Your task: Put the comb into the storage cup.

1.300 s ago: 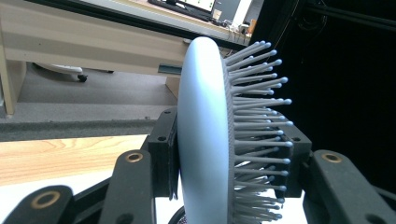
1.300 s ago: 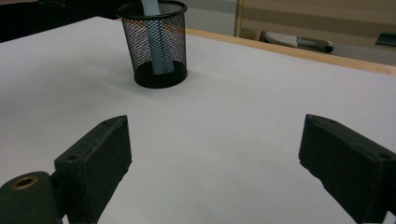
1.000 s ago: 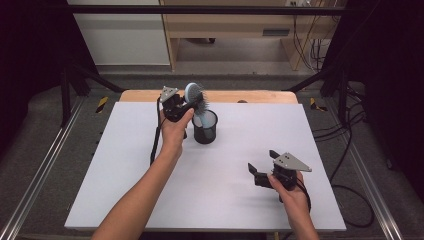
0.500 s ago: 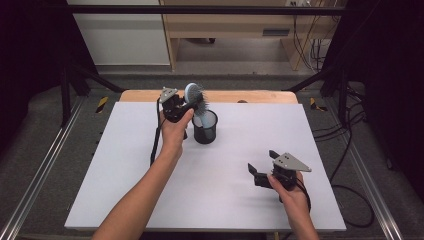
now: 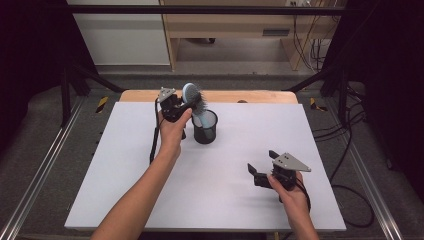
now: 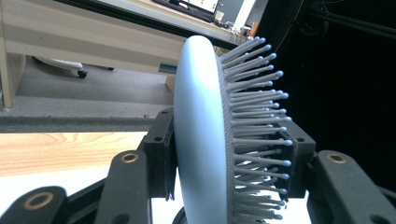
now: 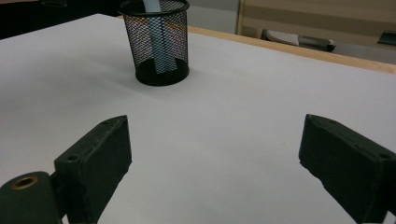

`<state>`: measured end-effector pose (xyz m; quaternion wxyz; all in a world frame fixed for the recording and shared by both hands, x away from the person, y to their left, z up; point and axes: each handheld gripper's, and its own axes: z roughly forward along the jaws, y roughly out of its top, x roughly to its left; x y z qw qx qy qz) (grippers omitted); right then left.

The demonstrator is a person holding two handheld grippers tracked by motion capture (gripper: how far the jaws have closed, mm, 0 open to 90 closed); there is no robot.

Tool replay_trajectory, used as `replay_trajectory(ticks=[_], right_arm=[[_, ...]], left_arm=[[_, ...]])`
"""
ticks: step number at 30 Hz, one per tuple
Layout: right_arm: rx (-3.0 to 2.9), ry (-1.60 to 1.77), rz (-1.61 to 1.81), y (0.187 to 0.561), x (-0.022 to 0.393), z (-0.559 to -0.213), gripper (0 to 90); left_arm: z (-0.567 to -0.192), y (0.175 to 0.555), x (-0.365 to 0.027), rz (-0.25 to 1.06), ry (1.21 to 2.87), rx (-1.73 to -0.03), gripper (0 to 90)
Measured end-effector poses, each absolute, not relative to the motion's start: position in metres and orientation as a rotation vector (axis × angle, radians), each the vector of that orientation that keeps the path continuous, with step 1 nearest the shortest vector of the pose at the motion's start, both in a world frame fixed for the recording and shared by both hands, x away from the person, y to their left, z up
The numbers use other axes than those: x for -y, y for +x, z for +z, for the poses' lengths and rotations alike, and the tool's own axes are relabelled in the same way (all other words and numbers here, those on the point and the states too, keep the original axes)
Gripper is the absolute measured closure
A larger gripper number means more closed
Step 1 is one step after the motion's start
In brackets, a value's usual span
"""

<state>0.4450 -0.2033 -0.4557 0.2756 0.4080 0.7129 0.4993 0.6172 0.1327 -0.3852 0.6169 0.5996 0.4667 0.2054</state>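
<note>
A pale blue hairbrush (image 5: pixel 191 95) stands handle-down in a black mesh cup (image 5: pixel 205 128) at the back middle of the white board. My left gripper (image 5: pixel 192 105) holds the brush head from the left. In the left gripper view one pad lies on the smooth back of the hairbrush (image 6: pixel 201 130) and the other meets the bristle tips. Those jaws have just been opening a little, with the head still between them. My right gripper (image 5: pixel 261 161) rests open near the front right with nothing between its jaws. From the right gripper (image 7: pixel 215 154) the cup (image 7: pixel 159 42) stands farther off.
The white board (image 5: pixel 125 165) covers most of the table, and a strip of wooden tabletop (image 5: pixel 260 96) shows along its far edge. Black frame bars and cables run along both sides. A wooden desk stands on the floor beyond.
</note>
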Motion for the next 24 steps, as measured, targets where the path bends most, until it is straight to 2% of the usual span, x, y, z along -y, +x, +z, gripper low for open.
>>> replay_trajectory(ticks=[24], right_arm=[[-1.926,1.098,1.343,0.445,0.202,-0.456,9.3]], left_arm=[[-0.388,0.622,-0.145,0.487,1.425,-1.082,42.6]])
